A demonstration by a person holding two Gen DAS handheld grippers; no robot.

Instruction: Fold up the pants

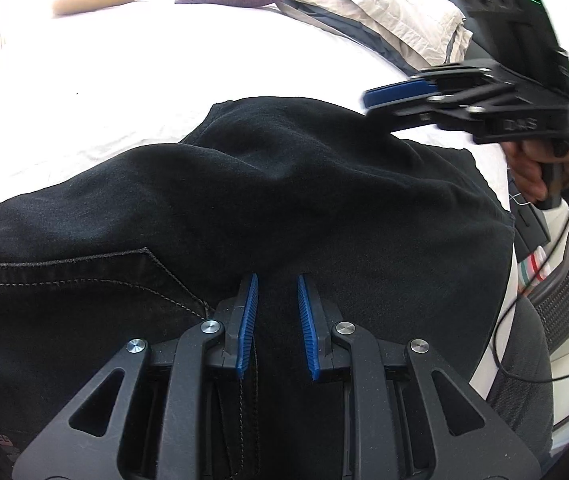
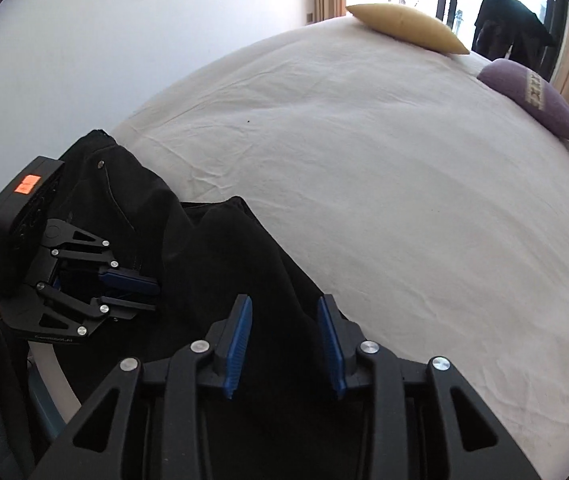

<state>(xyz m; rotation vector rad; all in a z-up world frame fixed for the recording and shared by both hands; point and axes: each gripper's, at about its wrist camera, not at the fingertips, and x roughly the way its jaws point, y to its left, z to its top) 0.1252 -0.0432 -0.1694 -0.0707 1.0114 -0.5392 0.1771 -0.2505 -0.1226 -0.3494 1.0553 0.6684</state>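
I see the black pants (image 1: 244, 200) lying bunched at the near edge of the bed (image 2: 364, 160), on the white sheet, waistband end with pocket stitching toward the left gripper (image 1: 278, 280). Left gripper sits low on the pants, blue pads (image 1: 246, 320) narrowly apart with dark denim and a seam running between them; I can't tell if the pads actually pinch the cloth. Right gripper (image 2: 284, 300) is above the pants' right edge, jaws partly apart, pads clear of fabric, nothing held. In the left wrist view it's blurred, with a hand (image 1: 532, 172) on its handle. Yellow pillow (image 2: 404, 32) and purple pillow (image 2: 524, 92) lie at the far side of the bed, a crumpled beige-grey cloth pile (image 1: 384, 12) beside the purple one.
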